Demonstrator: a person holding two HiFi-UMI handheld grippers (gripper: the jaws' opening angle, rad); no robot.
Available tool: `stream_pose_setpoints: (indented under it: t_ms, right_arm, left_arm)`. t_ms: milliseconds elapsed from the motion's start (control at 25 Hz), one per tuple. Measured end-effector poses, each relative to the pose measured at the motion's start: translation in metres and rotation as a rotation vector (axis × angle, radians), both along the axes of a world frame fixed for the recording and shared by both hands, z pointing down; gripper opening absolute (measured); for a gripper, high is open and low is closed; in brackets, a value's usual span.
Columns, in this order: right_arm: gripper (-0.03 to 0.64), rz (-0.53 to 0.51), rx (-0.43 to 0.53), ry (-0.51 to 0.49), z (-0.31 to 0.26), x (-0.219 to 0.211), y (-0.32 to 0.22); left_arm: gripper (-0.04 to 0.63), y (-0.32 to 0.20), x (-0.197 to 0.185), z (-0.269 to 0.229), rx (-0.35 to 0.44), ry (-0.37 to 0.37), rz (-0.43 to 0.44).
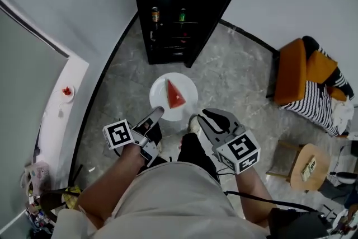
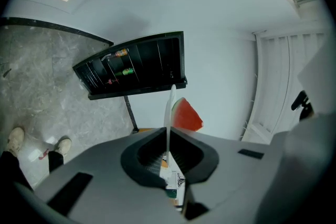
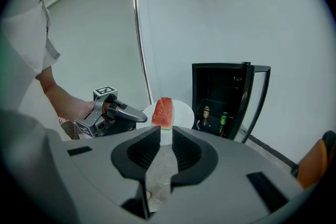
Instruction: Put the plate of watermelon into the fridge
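Grip of left gripper (image 1: 158,113) pinched tight on near-left rim of round white plate (image 1: 187,84), above floor (image 1: 235,64), short of open black fridge (image 1: 179,8). Right gripper (image 1: 200,119) empty, jaws slightly apart, near right rim. Probably stiff, slick, breakable; red watermelon wedge (image 1: 175,95) loose, so best kept level.

This looks like a home living room. A small black fridge (image 1: 179,8) holding bottles (image 1: 155,14) stands ahead of the left gripper (image 1: 155,115). An orange armchair (image 1: 293,71), a striped throw (image 1: 320,102) and a round wooden side table (image 1: 307,168) sit right of the right gripper (image 1: 201,118). The marbled floor (image 1: 235,67) is grey.
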State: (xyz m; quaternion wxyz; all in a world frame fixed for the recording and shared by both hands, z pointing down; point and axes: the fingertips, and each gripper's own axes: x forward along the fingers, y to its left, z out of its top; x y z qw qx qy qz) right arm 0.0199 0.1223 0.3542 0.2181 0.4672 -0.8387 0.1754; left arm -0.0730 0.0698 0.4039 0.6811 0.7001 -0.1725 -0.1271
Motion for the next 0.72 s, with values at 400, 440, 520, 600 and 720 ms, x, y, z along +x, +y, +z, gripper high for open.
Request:
stream_pose_setpoints:
  t_ms: [400,440,520,600,720]
  right_arm:
    - [0.068,-0.186,-0.005,0.011,-0.004,0.118,-0.098]
    - [0.068,-0.205,-0.008,0.012,-0.003,0.127,-0.104]
    - [0.068,-0.245,-0.010,0.013,0.000,0.142,-0.117]
    - [0.068,-0.278,-0.012,0.018,0.004,0.154,-0.131]
    - [0.067,-0.303,-0.015,0.026,0.014,0.167,-0.152]
  left_arm:
    - [0.021,-0.081,0.103,0.008,-0.022,-0.021,-0.177]
    - [0.021,-0.087,0.112,0.012,-0.022,-0.032,-0.191]
    - [0.021,-0.099,0.127,0.016,-0.031,-0.040,-0.229]
    - [0.021,-0.115,0.142,0.018,-0.040,-0.023,-0.270]
    - [0.021,-0.143,0.159,0.028,-0.032,-0.027,-0.304]
